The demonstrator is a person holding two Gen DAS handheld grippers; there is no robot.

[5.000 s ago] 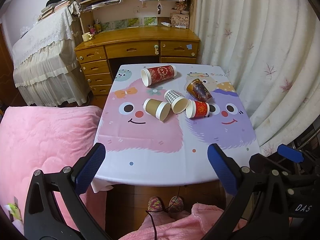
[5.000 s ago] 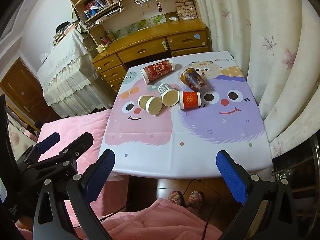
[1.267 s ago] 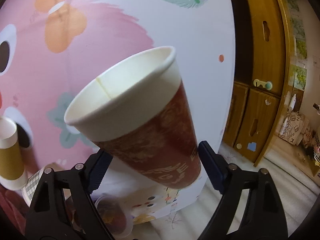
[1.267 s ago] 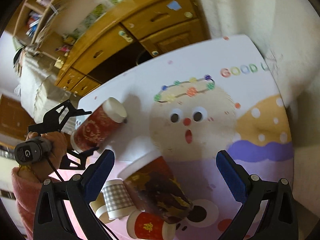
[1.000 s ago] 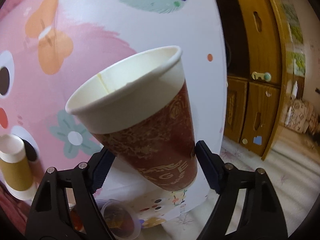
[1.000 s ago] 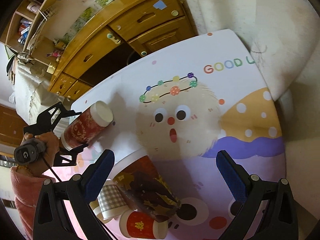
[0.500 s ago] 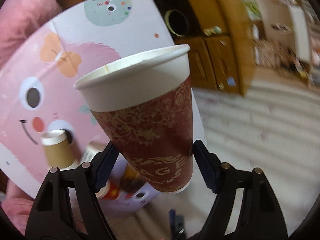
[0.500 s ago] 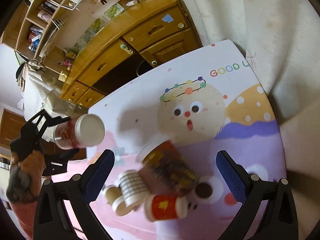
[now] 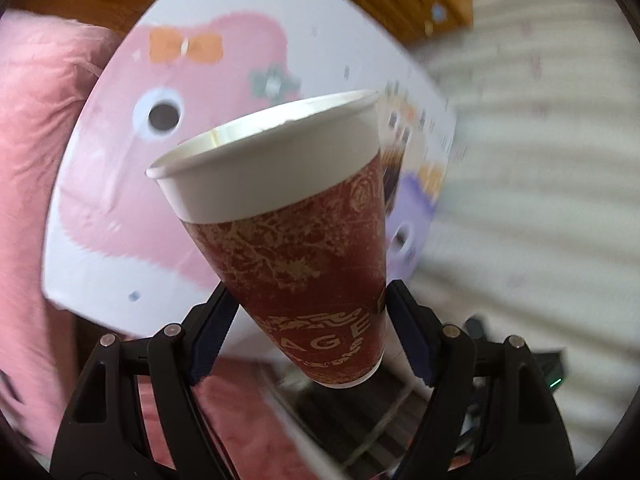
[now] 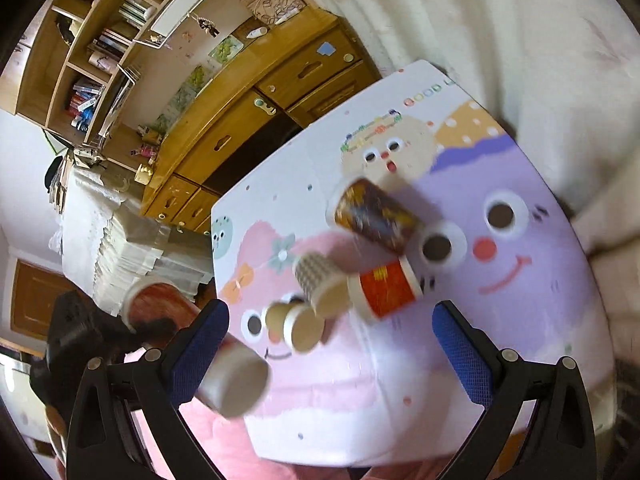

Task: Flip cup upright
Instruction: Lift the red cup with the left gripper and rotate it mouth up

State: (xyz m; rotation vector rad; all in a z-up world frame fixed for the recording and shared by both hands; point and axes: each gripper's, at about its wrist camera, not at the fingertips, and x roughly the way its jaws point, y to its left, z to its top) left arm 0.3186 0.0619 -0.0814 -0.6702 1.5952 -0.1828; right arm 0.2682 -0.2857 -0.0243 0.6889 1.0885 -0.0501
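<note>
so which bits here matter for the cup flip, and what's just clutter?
In play:
- tall red cup, gripped low by the left gripper
- right gripper, open
- four cups lying on the table: dark patterned, checkered, short red, tan

Clutter:
- wooden desk
- curtain
- pink blanket

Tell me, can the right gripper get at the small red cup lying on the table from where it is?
Probably yes. The right gripper is open and empty, and the small red cup lies just ahead of its fingers. The checked cup touches its left side, so that may get nudged.
</note>
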